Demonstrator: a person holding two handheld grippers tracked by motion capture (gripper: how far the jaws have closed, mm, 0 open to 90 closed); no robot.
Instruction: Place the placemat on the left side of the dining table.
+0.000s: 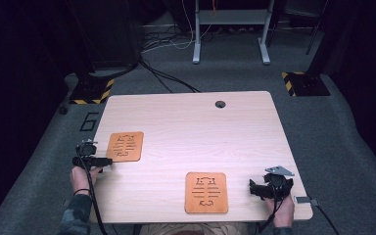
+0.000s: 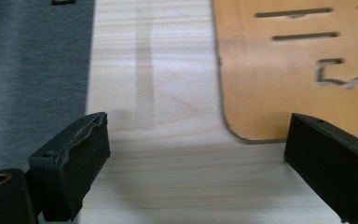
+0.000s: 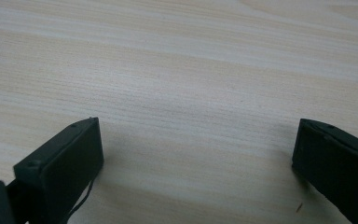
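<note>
Your left gripper (image 2: 196,154) sits low at the table's (image 1: 186,122) left edge, jaws spread wide on bare wood, just beside the left mat's (image 1: 125,146) near corner. Your right gripper (image 3: 198,158) rests near the right front edge, jaws wide apart too, the second mat (image 1: 206,192) close alongside.

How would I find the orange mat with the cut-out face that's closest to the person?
Look at the pale wooden table and follow its near edge. That mat lies there, right of the middle, beside the right claw. The other mat sits farther back on the left.
</note>
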